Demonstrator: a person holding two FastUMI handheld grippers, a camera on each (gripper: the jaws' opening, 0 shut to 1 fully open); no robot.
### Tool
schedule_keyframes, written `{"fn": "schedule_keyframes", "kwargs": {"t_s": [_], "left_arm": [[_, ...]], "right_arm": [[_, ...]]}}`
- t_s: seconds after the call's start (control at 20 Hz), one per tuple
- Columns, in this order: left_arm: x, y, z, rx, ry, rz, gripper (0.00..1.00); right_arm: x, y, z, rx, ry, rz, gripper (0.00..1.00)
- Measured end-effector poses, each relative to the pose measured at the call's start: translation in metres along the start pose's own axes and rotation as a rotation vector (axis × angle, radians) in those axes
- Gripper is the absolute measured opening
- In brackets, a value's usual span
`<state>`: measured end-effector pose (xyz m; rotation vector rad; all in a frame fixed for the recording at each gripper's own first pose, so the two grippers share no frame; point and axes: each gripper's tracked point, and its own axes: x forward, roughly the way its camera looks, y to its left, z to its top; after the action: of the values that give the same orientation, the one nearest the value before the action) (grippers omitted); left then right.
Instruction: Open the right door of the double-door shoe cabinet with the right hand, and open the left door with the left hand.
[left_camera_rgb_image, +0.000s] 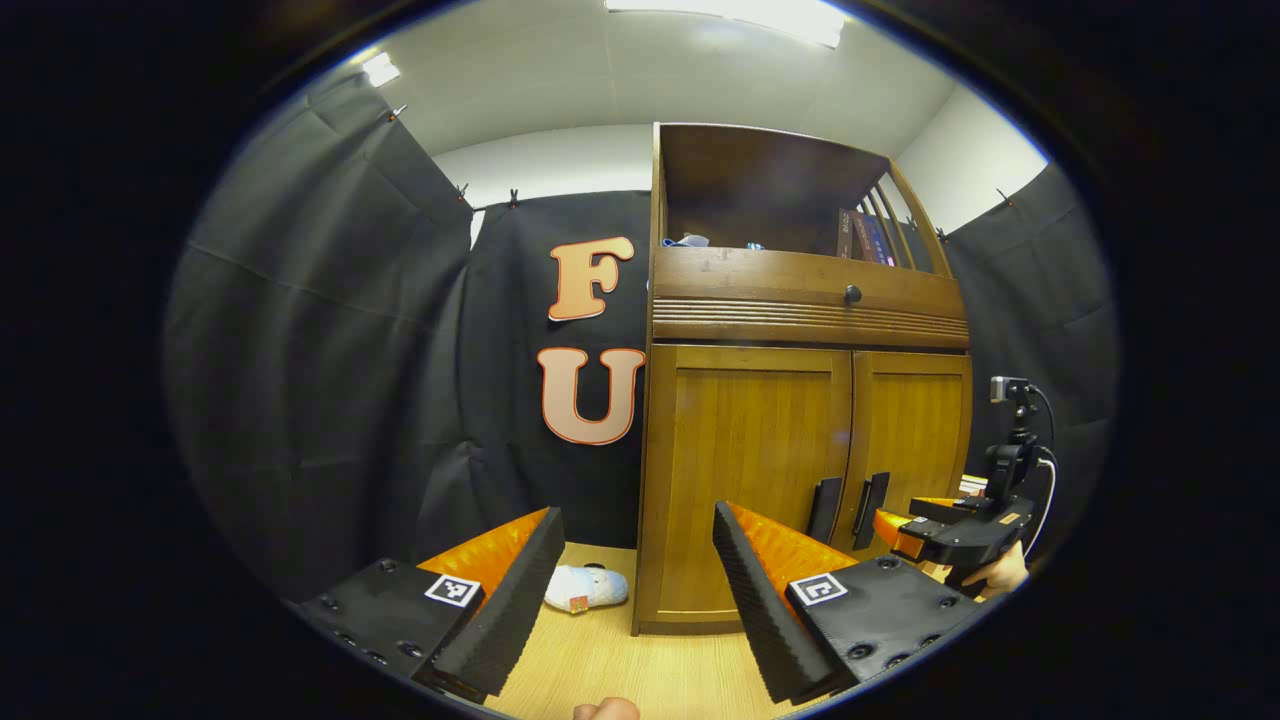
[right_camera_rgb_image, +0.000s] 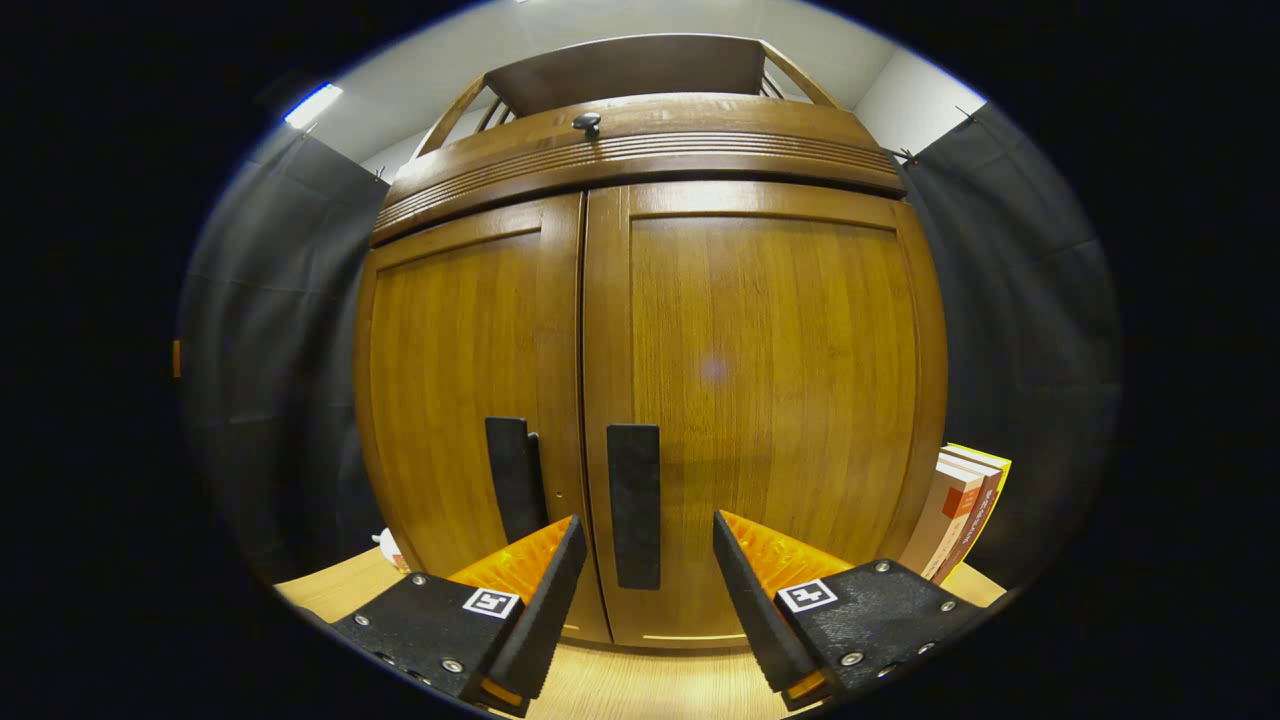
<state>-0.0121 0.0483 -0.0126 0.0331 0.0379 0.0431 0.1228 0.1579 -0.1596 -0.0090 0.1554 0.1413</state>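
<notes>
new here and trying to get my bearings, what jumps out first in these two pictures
The wooden shoe cabinet stands out first: in the right gripper view its two doors are shut, and the right door's black handle sits just ahead between the open fingers of the right gripper. In the left gripper view the open left gripper is farther back, aimed at the cabinet's left edge, with a white plush toy on the tabletop beside the cabinet.

Light wood table (left_camera_rgb_image: 620, 660), shoe cabinet (left_camera_rgb_image: 745, 480), white plush (left_camera_rgb_image: 585, 587), books (right_camera_rgb_image: 962, 510)

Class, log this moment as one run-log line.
doors: both closed | right gripper: open, straddling right handle, no contact | left gripper: open, farther back
</notes>
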Motion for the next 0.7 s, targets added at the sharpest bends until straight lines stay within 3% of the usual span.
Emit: {"fn": "schedule_keyframes", "kwargs": {"t_s": [0.1, 0.15, 0.25, 0.35, 0.45, 0.6, 0.65, 0.7], "left_arm": [[0.003, 0.001, -0.002, 0.000, 0.005, 0.003, 0.93], [0.004, 0.002, -0.003, 0.003, 0.007, 0.004, 0.96], [0.007, 0.002, -0.005, 0.007, 0.010, 0.006, 1.00], [0.009, 0.002, -0.007, 0.008, 0.013, 0.005, 0.96], [0.010, 0.004, -0.008, 0.007, 0.015, 0.007, 1.00], [0.012, 0.007, -0.010, 0.008, 0.017, 0.019, 0.96], [0.011, 0.008, -0.011, 0.008, 0.018, 0.025, 0.96], [0.011, 0.010, -0.011, 0.008, 0.019, 0.028, 0.96]], "right_arm": [[0.013, 0.001, -0.009, 0.008, 0.012, -0.003, 0.75], [0.019, 0.003, -0.012, 0.018, 0.019, 0.002, 0.80], [0.032, 0.004, -0.017, 0.025, 0.022, 0.002, 0.71], [0.042, 0.006, -0.020, 0.025, 0.020, -0.002, 0.66], [0.047, 0.005, -0.022, 0.032, 0.028, -0.007, 0.62], [0.057, 0.007, -0.024, 0.053, 0.041, -0.003, 0.46], [0.059, 0.008, -0.023, 0.055, 0.040, -0.002, 0.49], [0.059, 0.008, -0.023, 0.061, 0.042, -0.001, 0.43]]}}
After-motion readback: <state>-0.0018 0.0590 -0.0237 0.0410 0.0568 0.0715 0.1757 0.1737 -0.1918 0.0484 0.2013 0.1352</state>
